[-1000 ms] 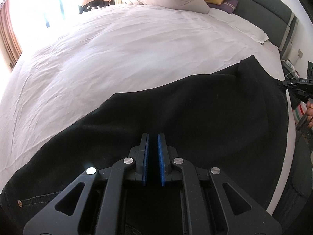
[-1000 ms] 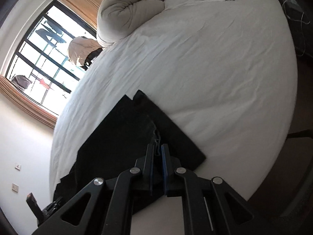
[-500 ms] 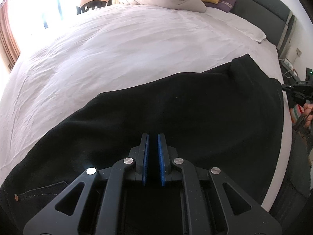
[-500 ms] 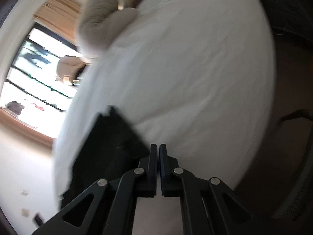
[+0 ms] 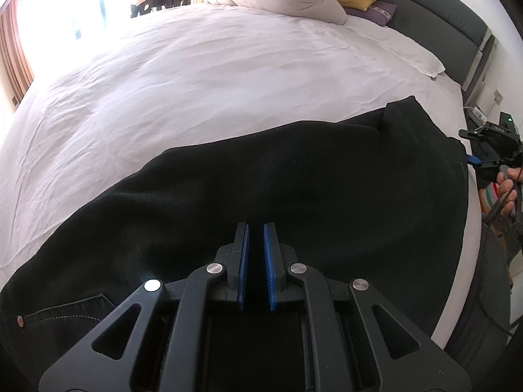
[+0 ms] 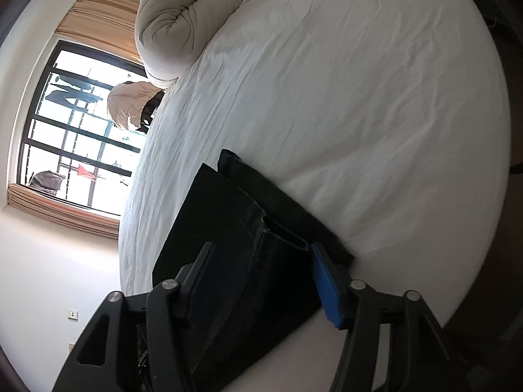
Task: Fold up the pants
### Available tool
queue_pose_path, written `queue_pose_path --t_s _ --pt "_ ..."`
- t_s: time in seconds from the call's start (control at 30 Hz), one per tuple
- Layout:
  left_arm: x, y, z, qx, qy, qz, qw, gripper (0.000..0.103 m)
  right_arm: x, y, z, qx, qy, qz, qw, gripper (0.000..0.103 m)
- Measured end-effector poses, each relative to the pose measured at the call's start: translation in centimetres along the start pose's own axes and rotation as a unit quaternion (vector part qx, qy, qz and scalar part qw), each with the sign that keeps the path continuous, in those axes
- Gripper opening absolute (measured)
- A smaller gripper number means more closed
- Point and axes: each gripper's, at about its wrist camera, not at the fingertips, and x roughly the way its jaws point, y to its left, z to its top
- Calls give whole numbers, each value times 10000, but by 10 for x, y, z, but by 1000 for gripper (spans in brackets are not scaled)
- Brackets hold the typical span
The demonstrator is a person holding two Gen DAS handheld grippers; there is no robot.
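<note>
Black pants [image 5: 294, 176] lie along the near edge of the bed [image 5: 228, 75]. The left gripper [image 5: 256, 248] has its jaws pressed together at the waist end, while the right gripper [image 6: 261, 277] has just been spreading its jaws, cuffs lying loose between them. If the left one drags now, the freed legs could skew or slide off the edge.

No text, label, brand, number or sign can be read anywhere in either view.
</note>
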Motion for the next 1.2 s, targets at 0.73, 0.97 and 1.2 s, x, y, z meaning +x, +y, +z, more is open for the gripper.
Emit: queue_pose_path --t_s 0.73,0.97,1.2 --pt "-3 1 -2 -100 -169 30 9998 9 -21 -12 -4 -169 -748 -649 9949 3" --pt "-1 -1 -7 -189 -202 64 9996 9 -46 -5 17 -458 -813 -630 9936 5" --pt "-2 4 -11 -302 -258 -57 9992 9 -4 162 -22 -3744 67 85 9272 54"
